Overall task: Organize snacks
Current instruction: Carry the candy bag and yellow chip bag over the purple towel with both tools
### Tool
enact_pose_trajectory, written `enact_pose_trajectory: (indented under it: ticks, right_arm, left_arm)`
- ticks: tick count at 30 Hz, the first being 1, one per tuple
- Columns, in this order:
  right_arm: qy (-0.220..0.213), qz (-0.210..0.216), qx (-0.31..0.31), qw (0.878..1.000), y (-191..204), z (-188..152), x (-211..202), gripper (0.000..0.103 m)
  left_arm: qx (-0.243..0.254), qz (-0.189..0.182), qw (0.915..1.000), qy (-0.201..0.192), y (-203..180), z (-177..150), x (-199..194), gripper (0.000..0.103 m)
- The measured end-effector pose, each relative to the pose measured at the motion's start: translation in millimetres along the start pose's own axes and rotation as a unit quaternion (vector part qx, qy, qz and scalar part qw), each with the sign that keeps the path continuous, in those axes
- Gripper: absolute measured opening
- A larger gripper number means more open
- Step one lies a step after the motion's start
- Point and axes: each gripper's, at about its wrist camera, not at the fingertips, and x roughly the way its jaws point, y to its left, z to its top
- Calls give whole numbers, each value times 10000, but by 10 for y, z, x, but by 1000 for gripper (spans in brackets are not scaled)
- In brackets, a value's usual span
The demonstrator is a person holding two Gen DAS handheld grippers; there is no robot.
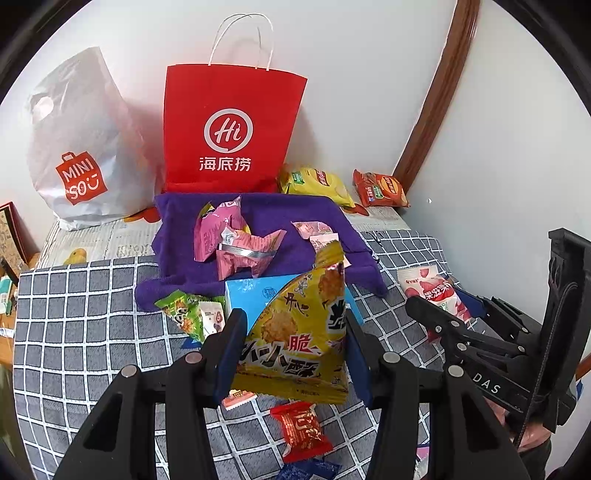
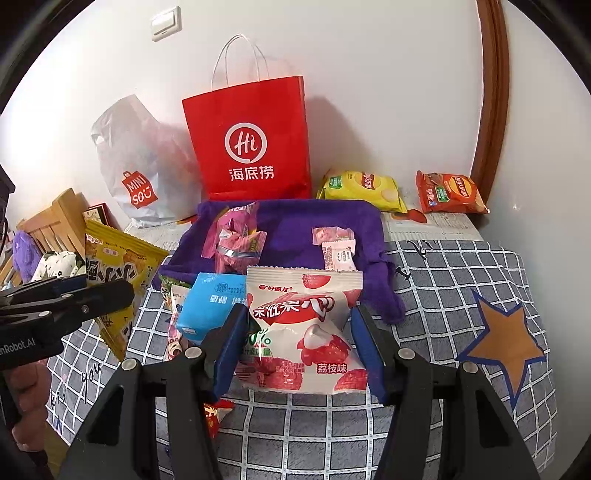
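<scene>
Table cover [image 2: 443, 295]: grey cloth with a white grid across the table; only the right view shows the brown star [image 2: 506, 343] outlined in blue printed on it.
Red bag [image 1: 231, 125]: paper carrier upright against the wall, white "Hi" in a circle over 海底捞, white handles up.
White bag [image 1: 79, 147]: plastic, slumped to the left of the red one, red "MINISO" badge clear to read.
Purple towel [image 1: 273, 218]: spread in front of the red bag, pink packets [image 1: 229, 240] heaped on it, a small pale pink pair [image 2: 336, 247] further right.
Blue box [image 2: 208, 306]: light blue, at the towel's near edge, print too small to read.
Yellow packet [image 1: 295, 332]: and there it is, lifted off the cloth, big black Chinese characters and a red 脆, pictures of crisp cakes.
Left tongs [image 1: 291, 350]: blue pads pressed on both sides of the yellow packet, gripping it.
White packet [image 2: 306, 332]: red banner, 好丽友 at top, 荔枝味 low down, lychees pictured, held up off the cloth in front of the towel.
Right tongs [image 2: 299, 350]: clamped on the white packet's two edges.
Chip bags: a yellow one [image 2: 362, 188] and an orange one [image 2: 447, 194] by the wall, right of the red bag, logo blurred.
Green packet [image 1: 184, 314]: beside the blue box, on the cloth.
Red sweet [image 1: 301, 430]: small wrapper on the cloth below the left tongs; the right view catches only its corner.
Wall switch [image 2: 166, 24]: right view only.
Wooden chair [image 2: 55, 225]: right view only, far left.
</scene>
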Motion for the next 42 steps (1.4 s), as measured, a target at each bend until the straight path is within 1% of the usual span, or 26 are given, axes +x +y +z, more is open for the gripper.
enact_pose_trajectory:
  ticks: [6,19,22,24,42]
  right_arm:
    - [59,95,92,9999,-30,41,55,57]
    - [4,-66,79,9999,-60,179,133,57]
    - [42,-172,20,9998,-43,215,168,57]
    - [-10,-233,-41,9997,-25,230,176,57]
    - [27,-268,-42,9996,-110,382,370,57]
  left_arm:
    - [-25,-9,10000,19,26,46,46,49]
    - [60,58,10000,-5,71,183,124,49]
    - [52,53,10000,-17,93,227,145,49]
    - [47,48,10000,-24,114,261,167,49]
    - [-38,35,10000,-14,273,416,354,49]
